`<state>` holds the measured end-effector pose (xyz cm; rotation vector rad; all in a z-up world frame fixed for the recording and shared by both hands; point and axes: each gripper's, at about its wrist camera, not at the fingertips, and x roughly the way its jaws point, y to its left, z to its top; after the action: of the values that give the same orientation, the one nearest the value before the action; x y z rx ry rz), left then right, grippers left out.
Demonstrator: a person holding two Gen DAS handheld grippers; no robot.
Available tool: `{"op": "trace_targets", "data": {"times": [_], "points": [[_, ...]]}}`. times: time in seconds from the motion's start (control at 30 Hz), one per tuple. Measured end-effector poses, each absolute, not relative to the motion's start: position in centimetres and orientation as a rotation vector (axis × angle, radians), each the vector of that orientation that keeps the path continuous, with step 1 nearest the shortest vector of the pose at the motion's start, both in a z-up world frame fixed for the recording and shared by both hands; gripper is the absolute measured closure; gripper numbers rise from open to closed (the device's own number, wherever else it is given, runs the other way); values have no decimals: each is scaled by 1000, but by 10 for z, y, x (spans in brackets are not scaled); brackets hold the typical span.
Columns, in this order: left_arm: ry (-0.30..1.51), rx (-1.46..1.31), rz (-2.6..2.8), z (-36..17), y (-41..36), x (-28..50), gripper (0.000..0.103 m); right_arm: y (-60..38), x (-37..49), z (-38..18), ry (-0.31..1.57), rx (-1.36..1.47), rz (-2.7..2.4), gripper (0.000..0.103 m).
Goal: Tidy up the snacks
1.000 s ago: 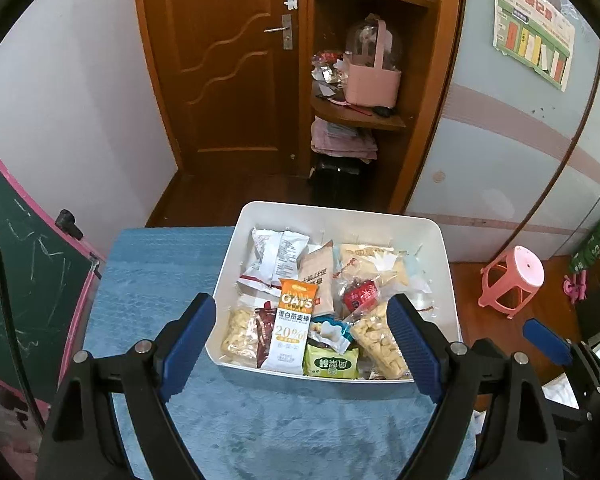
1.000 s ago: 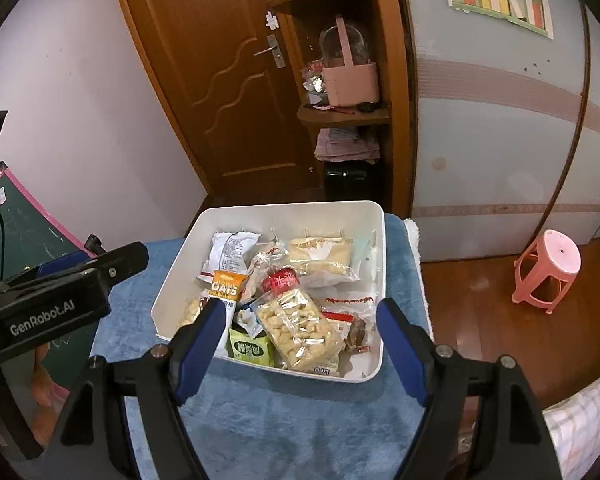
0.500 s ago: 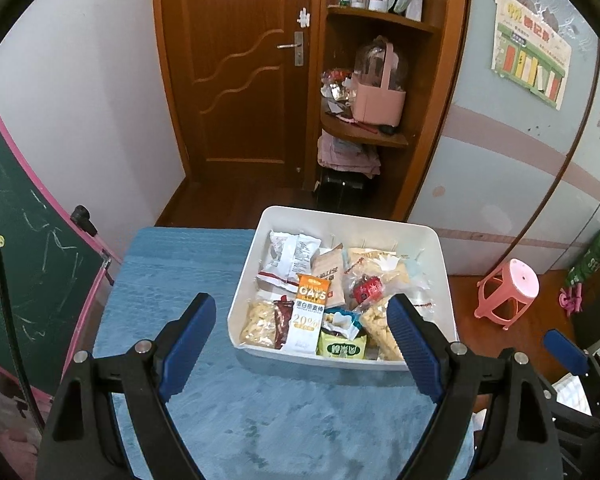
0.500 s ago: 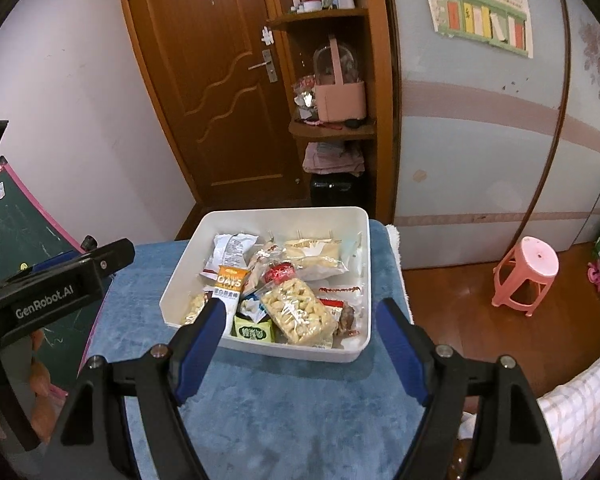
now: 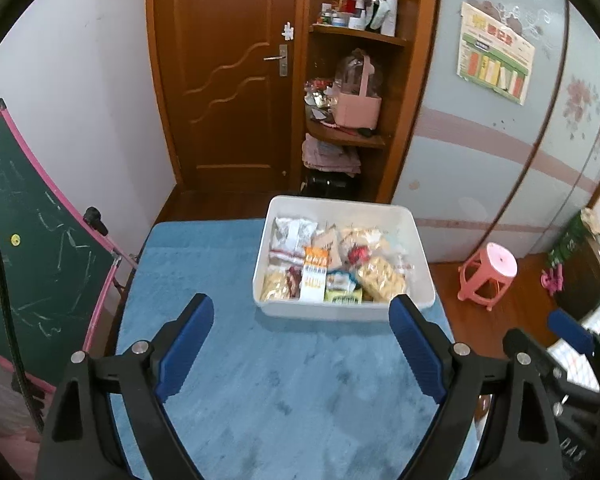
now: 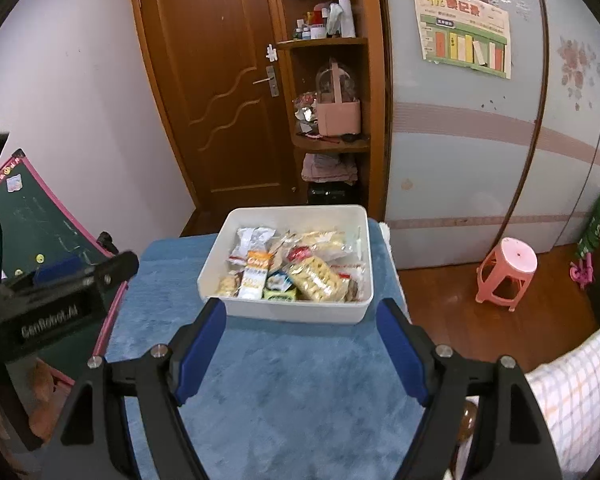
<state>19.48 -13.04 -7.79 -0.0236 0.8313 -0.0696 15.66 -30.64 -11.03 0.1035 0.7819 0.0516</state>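
Now we see a white bin (image 5: pixel 342 314) at the far right part of a table covered with a blue fuzzy cloth (image 5: pixel 260 380), and it is filled with snack packets. Among them we make out an orange-and-white oat bar packet (image 5: pixel 315 274) near the front, a clear bag of pale puffed pieces (image 5: pixel 380 278) to its right, a small green packet (image 5: pixel 342 298) against the front wall between the two, and a silvery white packet (image 5: pixel 294 232) toward the back left. Some of the wrappers overlap, and we cannot read most of the labels.

Our left gripper (image 5: pixel 300 354) hangs over bare cloth on the near side of the bin, its blue-padded jaws spread wide with nothing between them. Our right gripper (image 6: pixel 300 348) is likewise over the cloth just short of the bin's front wall, its jaws well apart and empty. In the right wrist view the left gripper's black body shows at the left edge.

Beyond the table we see a brown wooden door (image 5: pixel 228 80), an open corner shelf with a pink bag (image 5: pixel 358 106) on it, a pink stool (image 5: pixel 488 274) on the wooden floor to the right, and a green chalkboard (image 5: pixel 32 248) with a pink frame to the left.
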Motion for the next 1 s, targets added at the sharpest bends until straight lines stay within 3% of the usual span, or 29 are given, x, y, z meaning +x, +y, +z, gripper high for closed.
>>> {"op": "trace_targets", "data": {"times": [0.33, 1.0], "points": [[871, -6, -55, -77, -93, 120, 14, -257, 109, -102, 809, 106, 81, 25], [887, -24, -29, -81, -66, 94, 13, -222, 82, -103, 836, 80, 68, 25]]}}
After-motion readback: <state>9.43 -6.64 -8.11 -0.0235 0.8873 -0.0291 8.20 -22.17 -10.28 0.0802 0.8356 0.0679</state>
